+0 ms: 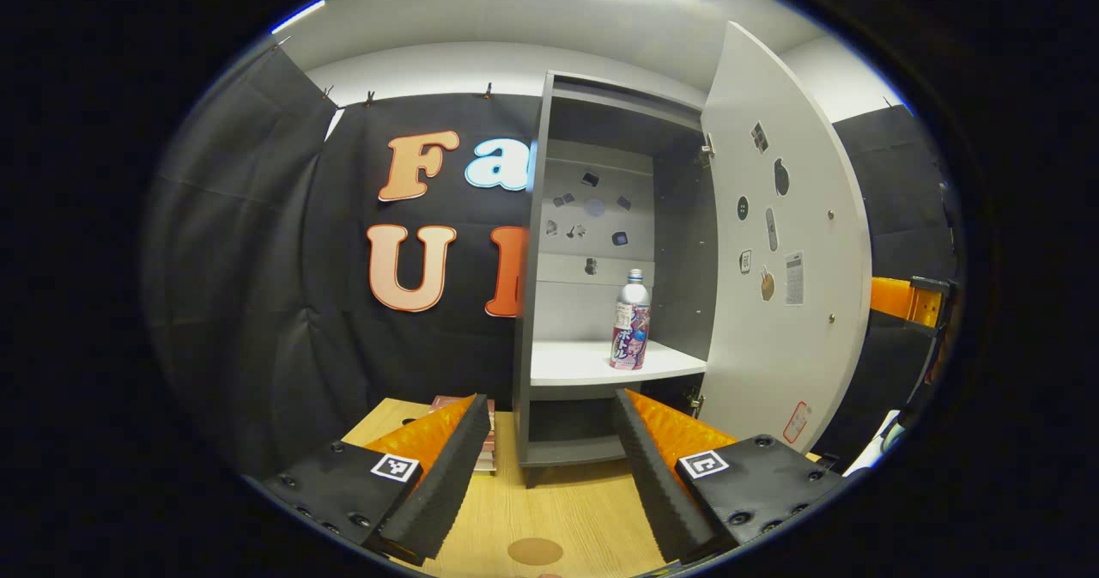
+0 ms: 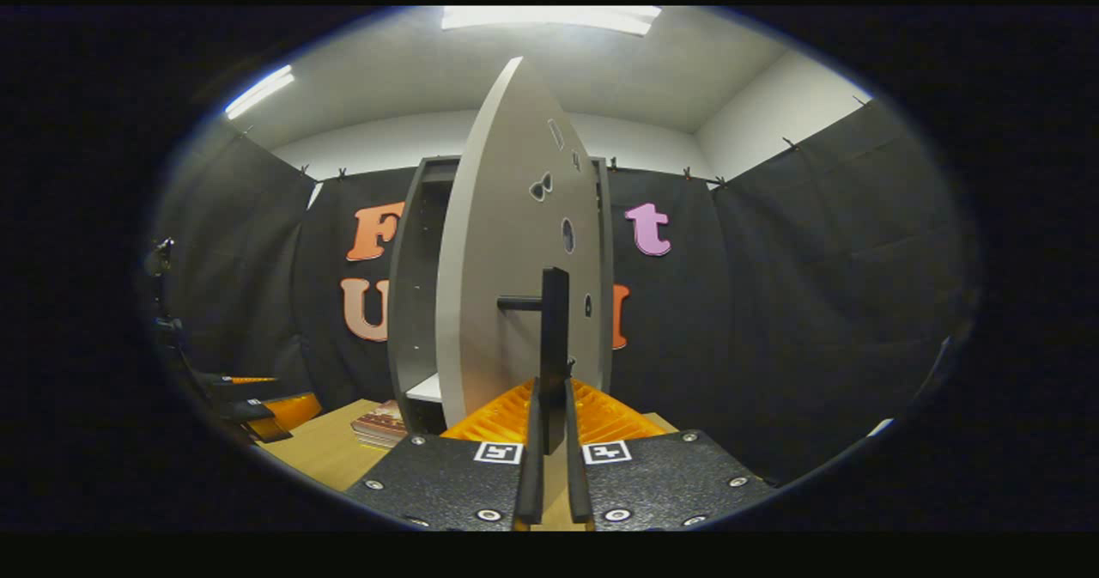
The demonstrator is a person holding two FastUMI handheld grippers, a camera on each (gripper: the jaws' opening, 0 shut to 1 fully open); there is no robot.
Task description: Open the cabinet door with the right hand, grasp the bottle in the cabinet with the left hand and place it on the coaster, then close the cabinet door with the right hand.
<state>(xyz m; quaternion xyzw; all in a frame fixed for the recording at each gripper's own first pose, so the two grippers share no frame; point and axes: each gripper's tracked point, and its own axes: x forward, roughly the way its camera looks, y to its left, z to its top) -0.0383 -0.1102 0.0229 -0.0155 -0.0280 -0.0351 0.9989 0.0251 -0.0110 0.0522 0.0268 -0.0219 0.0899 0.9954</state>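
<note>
left gripper spread wide, aimed at bottle upright on cabinet shelf. right gripper clamped on door handle. likely light, rigid, slick; best grabbed mid-body.

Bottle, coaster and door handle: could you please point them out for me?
bottle (image 1: pixel 630 325), left gripper view, on its label.
coaster (image 1: pixel 535 550), left gripper view, on its middle.
door handle (image 2: pixel 555 337), right gripper view, on its upright bar.

Bottle upright on cabinet shelf, door swung open at right; coaster on counter before cabinet.
</note>
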